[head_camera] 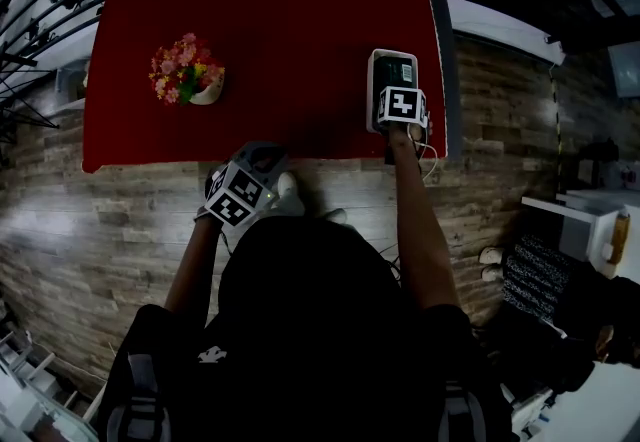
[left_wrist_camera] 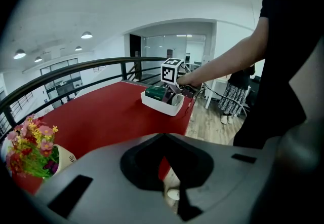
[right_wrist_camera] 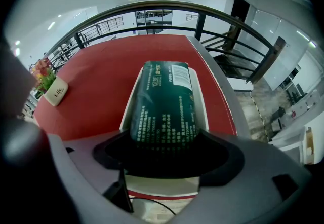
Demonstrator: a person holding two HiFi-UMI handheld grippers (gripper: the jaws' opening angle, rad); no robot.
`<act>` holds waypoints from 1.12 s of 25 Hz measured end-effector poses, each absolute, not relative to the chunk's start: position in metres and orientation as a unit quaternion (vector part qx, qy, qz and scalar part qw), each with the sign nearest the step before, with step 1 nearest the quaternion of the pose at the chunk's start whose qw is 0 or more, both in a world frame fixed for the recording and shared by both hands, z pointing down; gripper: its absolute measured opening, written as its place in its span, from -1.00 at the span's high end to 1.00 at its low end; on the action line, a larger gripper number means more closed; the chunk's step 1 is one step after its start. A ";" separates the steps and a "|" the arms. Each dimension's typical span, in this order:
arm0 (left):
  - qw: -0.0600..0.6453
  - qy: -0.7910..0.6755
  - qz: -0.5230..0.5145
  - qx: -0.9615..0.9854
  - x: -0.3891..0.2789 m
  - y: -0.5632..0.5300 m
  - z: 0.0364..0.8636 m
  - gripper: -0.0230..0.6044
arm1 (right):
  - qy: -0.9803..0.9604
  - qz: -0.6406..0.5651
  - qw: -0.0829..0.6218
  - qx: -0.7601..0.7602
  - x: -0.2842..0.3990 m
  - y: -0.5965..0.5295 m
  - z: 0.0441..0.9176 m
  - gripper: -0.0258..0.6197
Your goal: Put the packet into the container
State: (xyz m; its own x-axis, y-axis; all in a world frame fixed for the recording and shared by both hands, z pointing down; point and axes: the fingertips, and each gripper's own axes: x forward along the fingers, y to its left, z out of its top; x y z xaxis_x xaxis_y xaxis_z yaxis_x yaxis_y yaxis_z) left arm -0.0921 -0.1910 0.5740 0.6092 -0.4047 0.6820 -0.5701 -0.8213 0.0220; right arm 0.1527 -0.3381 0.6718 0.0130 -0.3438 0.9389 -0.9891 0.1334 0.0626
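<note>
The right claw [right_wrist_camera: 162,153] is clamped on the near end of the packet [right_wrist_camera: 163,106]. The packet is dark green. It has many rows of small white writing on it and a white label patch at its far end. The writing is too small to read. The packet is long, and its long side points straight away from the claw, toward the far end of the bench [head_camera: 280,30].

The packet lies in the white container [right_wrist_camera: 129,109], in line with it, and fills most of it. I cannot tell if it sits flat on the bottom. In the head view the right claw [head_camera: 400,112] points down at the near end of the container [head_camera: 374,65], and its cube [head_camera: 401,104] hides part of the packet [head_camera: 397,70]. The container sits near the right edge of the red bench.

The left claw [left_wrist_camera: 169,187] is squeezed tight with nothing in it. In the head view the left claw [head_camera: 243,192] is just off the near edge of the bench, above the wood floor [head_camera: 120,220].

Well off to the left on the bench is a small cream pot [right_wrist_camera: 55,91] lying tipped over. It has the word "Life" on it. Pink, red and yellow flowers [head_camera: 180,65] stick out of it.

A dark rail [right_wrist_camera: 202,11] runs past the far side of the bench.
</note>
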 end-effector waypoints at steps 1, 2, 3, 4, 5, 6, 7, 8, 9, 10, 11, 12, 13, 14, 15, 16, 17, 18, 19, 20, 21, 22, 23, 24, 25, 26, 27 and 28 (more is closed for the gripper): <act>0.121 -0.274 0.346 0.889 -0.091 -0.191 0.574 0.89 | -0.606 0.355 0.452 0.550 0.153 -0.338 0.671 -0.26; 0.122 -0.273 0.344 0.890 -0.091 -0.191 0.574 0.89 | -0.610 0.347 0.457 0.547 0.153 -0.339 0.671 -0.26; 0.124 -0.273 0.341 0.891 -0.090 -0.192 0.573 0.89 | -0.612 0.339 0.461 0.546 0.152 -0.340 0.672 -0.27; 0.125 -0.272 0.338 0.892 -0.089 -0.192 0.571 0.89 | -0.615 0.335 0.462 0.544 0.152 -0.340 0.672 -0.27; 0.125 -0.271 0.337 0.893 -0.088 -0.193 0.570 0.89 | -0.617 0.333 0.462 0.543 0.152 -0.340 0.672 -0.29; 0.124 -0.268 0.338 0.894 -0.087 -0.193 0.569 0.89 | -0.618 0.333 0.460 0.543 0.152 -0.340 0.671 -0.30; 0.123 -0.264 0.339 0.894 -0.086 -0.193 0.569 0.89 | -0.619 0.334 0.457 0.544 0.152 -0.339 0.668 -0.32; 0.122 -0.262 0.341 0.895 -0.085 -0.192 0.570 0.89 | -0.620 0.337 0.454 0.544 0.152 -0.338 0.666 -0.33; 0.122 -0.259 0.342 0.895 -0.085 -0.192 0.570 0.89 | -0.621 0.341 0.449 0.545 0.151 -0.338 0.665 -0.35; 0.121 -0.258 0.342 0.895 -0.084 -0.192 0.571 0.89 | -0.623 0.346 0.442 0.545 0.151 -0.338 0.664 -0.37; 0.120 -0.257 0.342 0.896 -0.083 -0.192 0.571 0.89 | -0.624 0.351 0.436 0.546 0.151 -0.337 0.662 -0.38; 0.119 -0.257 0.341 0.897 -0.081 -0.192 0.570 0.89 | -0.625 0.355 0.430 0.546 0.151 -0.337 0.661 -0.39; 0.118 -0.257 0.340 0.897 -0.079 -0.192 0.570 0.90 | -0.627 0.357 0.425 0.546 0.151 -0.336 0.659 -0.39; 0.117 -0.258 0.338 0.898 -0.078 -0.192 0.569 0.89 | -0.630 0.356 0.421 0.546 0.151 -0.336 0.657 -0.39; 0.116 -0.258 0.336 0.898 -0.077 -0.193 0.569 0.89 | -0.633 0.353 0.418 0.548 0.151 -0.336 0.654 -0.39; 0.115 -0.259 0.335 0.899 -0.076 -0.194 0.568 0.89 | -0.637 0.348 0.415 0.549 0.151 -0.336 0.650 -0.39; 0.114 -0.261 0.333 0.899 -0.076 -0.196 0.567 0.89 | -0.641 0.342 0.413 0.550 0.151 -0.335 0.645 -0.39; 0.113 -0.263 0.331 0.899 -0.076 -0.197 0.565 0.90 | -0.646 0.334 0.411 0.550 0.151 -0.333 0.638 -0.38; 0.112 -0.266 0.329 0.899 -0.077 -0.198 0.564 0.89 | -0.652 0.325 0.409 0.550 0.151 -0.332 0.630 -0.38; 0.111 -0.270 0.327 0.899 -0.078 -0.200 0.562 0.89 | -0.659 0.315 0.404 0.550 0.150 -0.330 0.620 -0.38; 0.109 -0.274 0.325 0.898 -0.079 -0.202 0.560 0.89 | -0.667 0.307 0.398 0.550 0.149 -0.329 0.610 -0.38; 0.108 -0.280 0.322 0.898 -0.079 -0.204 0.558 0.89 | -0.675 0.298 0.391 0.551 0.147 -0.327 0.599 -0.38; 0.109 -0.286 0.319 0.897 -0.080 -0.207 0.557 0.89 | -0.683 0.290 0.384 0.550 0.144 -0.326 0.588 -0.38; 0.111 -0.293 0.315 0.896 -0.081 -0.209 0.556 0.89 | -0.692 0.283 0.374 0.549 0.140 -0.324 0.579 -0.38; 0.114 -0.300 0.309 0.895 -0.081 -0.210 0.555 0.89 | -0.703 0.279 0.362 0.545 0.135 -0.321 0.570 -0.38; 0.118 -0.307 0.302 0.895 -0.080 -0.212 0.553 0.89 | -0.714 0.278 0.348 0.540 0.129 -0.317 0.562 -0.38; 0.120 -0.313 0.295 0.895 -0.079 -0.213 0.551 0.89 | -0.726 0.279 0.332 0.533 0.121 -0.314 0.555 -0.37; 0.120 -0.317 0.289 0.895 -0.077 -0.214 0.549 0.89 | -0.737 0.281 0.317 0.527 0.115 -0.309 0.549 -0.37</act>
